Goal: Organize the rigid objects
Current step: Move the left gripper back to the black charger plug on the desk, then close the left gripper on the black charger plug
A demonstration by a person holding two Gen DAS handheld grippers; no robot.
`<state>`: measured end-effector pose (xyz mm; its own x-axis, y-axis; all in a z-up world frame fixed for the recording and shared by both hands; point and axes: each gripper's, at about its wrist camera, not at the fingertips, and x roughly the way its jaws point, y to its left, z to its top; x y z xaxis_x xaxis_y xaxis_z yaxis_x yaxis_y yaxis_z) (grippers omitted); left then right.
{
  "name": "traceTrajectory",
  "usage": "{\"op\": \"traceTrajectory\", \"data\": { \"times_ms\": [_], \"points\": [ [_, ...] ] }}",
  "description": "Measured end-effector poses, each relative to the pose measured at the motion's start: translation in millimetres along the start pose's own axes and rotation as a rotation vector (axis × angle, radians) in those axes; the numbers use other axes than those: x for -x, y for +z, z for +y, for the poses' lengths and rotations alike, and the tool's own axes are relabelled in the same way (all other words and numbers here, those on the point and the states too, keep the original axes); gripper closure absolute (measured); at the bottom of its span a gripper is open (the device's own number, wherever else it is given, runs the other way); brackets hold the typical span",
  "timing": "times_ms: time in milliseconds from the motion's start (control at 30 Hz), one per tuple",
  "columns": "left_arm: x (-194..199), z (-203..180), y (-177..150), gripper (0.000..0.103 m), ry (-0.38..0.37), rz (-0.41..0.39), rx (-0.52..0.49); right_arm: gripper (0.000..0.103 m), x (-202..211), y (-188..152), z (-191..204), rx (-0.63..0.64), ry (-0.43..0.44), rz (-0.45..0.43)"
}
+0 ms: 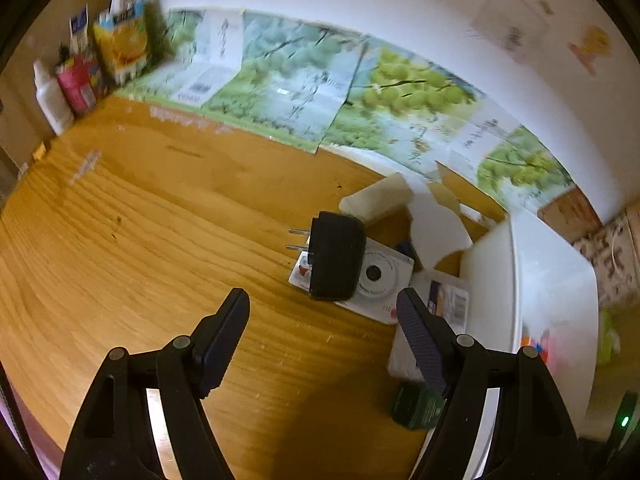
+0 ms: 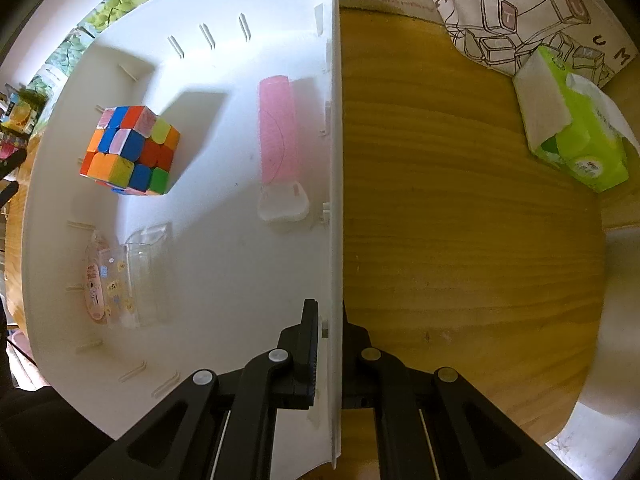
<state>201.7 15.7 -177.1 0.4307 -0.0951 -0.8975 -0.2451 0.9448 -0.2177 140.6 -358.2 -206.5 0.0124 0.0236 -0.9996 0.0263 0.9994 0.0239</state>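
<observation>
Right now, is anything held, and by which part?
The right hand-held gripper clamps the white plastic bin by its side wall; the left hand-held gripper holds nothing.

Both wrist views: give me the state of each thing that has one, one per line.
left gripper: open, empty, above the table
right gripper: shut on the bin wall
white bin: upright, open-topped
black plug adapter: lying atop the white camera, prongs left
Rubik's cube: scrambled, in the bin
tissue box: open, tissue sticking out
</observation>
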Motion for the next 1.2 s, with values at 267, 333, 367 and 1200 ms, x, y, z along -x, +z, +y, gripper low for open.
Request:
{"op": "traceTrajectory", "data": {
  "times_ms": [267,333,367,1200],
  "points": [
    [-29,2,7,0.024,-0.014,0.030,0.089,0.095,-6,6,5,0.001,-0.018,0.022],
    [-33,2,9,0.024,-0.018,0.037,0.100,0.095,-7,6,6,-0.001,-0.020,0.025],
    [-35,2,10,0.024,-0.018,0.039,0.104,0.095,-8,7,5,-0.004,-0.018,0.028],
    [-51,12,22,0.053,-0.025,0.043,0.172,0.095,-25,2,-3,-0.036,-0.012,0.054]
  ]
}}
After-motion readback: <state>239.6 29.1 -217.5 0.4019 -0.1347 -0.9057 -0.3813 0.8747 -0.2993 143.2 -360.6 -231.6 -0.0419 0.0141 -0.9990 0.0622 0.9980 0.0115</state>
